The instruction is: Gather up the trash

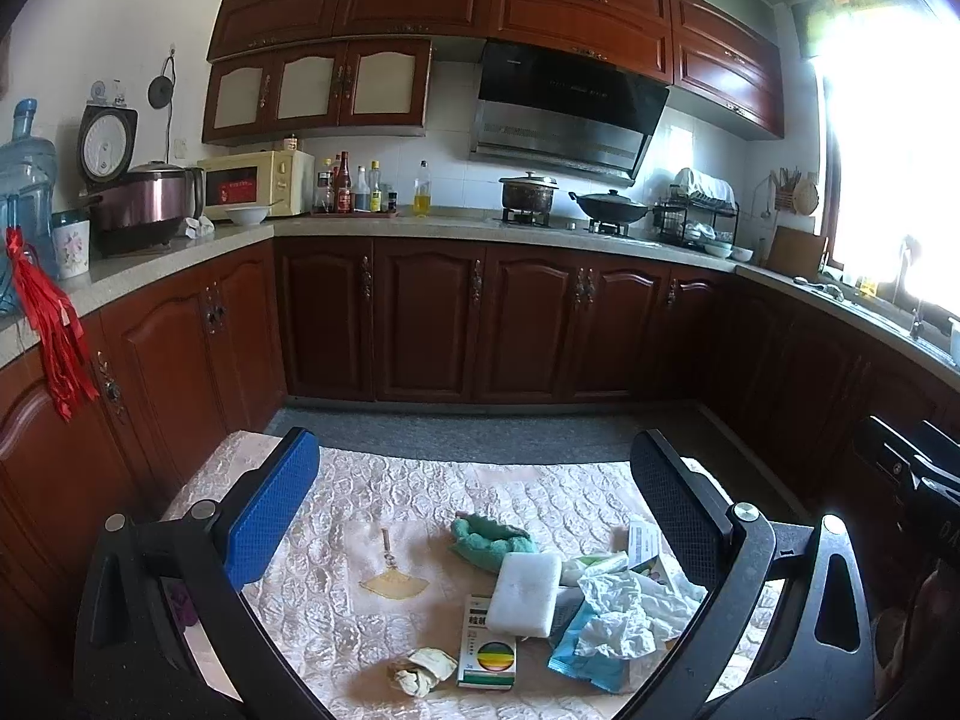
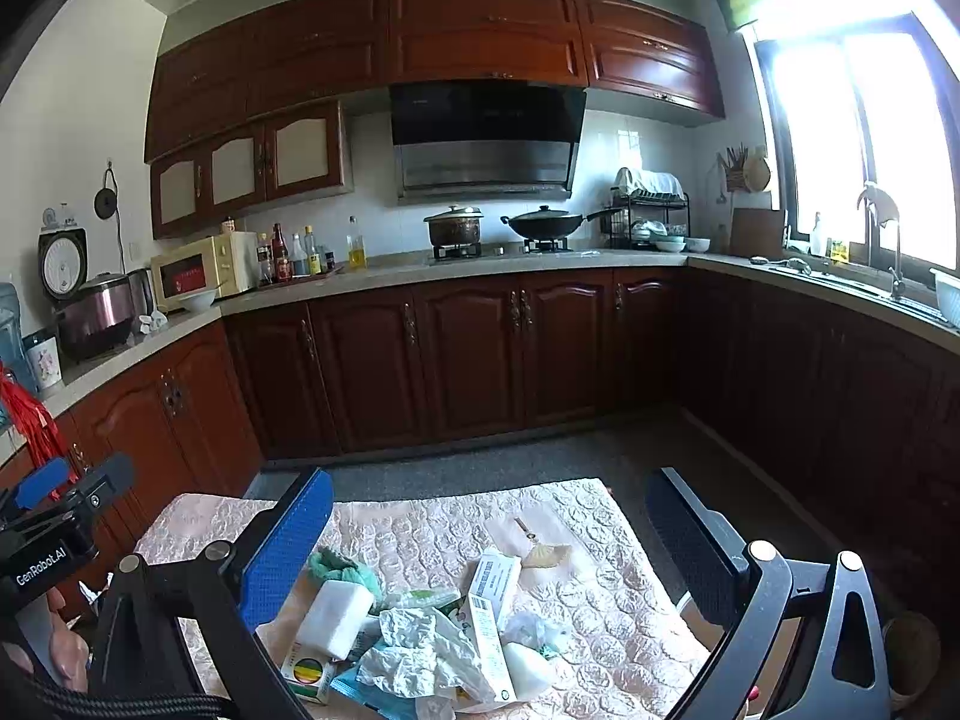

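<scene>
A: Trash lies in a heap on the low table with the pale quilted cover (image 1: 372, 480). At the middle of the heap is a white rectangular sponge block (image 1: 523, 594).

B: What lies around the white block?

A: Behind the block is a crumpled teal cloth (image 1: 489, 537). Just in front of the block is a small white carton with green and yellow stripes (image 1: 487, 645), touching it. To the left of this carton lies a crumpled yellowish paper ball (image 1: 420, 669). To the right of the block are crumpled white tissue (image 1: 624, 612) and a light blue plastic wrapper (image 1: 579, 657). A flat beige fan-shaped piece (image 1: 393, 583) lies apart, left of the block.

B: And the grippers?

A: The left gripper (image 1: 474, 492) hangs above the heap, its fingers wide apart, holding nothing. The right gripper (image 2: 489, 531) is the same: fingers spread, nothing between them, above the table. In its view a long white printed box (image 2: 492, 612) lies right of the block.
</scene>
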Demonstrator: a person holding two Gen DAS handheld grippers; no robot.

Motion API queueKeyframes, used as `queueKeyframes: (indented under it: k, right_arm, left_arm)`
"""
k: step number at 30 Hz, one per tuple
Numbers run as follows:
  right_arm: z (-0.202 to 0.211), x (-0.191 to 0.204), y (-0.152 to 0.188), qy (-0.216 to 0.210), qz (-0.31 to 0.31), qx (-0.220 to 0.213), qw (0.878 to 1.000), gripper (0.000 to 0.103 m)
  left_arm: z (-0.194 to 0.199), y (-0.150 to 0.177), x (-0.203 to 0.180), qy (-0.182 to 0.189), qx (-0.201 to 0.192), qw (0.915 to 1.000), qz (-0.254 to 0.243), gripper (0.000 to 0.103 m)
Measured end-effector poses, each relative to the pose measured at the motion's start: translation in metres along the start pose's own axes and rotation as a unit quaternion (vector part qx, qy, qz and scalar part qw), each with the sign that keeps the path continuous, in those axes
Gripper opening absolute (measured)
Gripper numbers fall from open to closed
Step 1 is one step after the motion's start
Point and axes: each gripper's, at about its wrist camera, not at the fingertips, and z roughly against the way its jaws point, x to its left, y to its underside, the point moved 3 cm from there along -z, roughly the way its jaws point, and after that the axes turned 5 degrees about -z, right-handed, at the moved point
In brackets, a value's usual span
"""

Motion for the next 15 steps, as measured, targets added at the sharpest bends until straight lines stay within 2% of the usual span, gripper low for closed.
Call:
queueKeyframes:
  k: [10, 15]
  right_arm:
    - [-0.0048, -0.0019, 0.0024, 0.005, -0.003, 0.021, 1.0, 0.103]
    - [-0.0054, -0.0025, 0.0031, 0.003, 0.0, 0.016, 1.0, 0.103]
  left_arm:
    - [-0.0021, 0.0021, 0.0007, 0.001, 0.002, 1.0, 0.001, 0.103]
    - [-0.0043, 0.0043, 0.0012, 0.003, 0.004, 1.0, 0.003, 0.103]
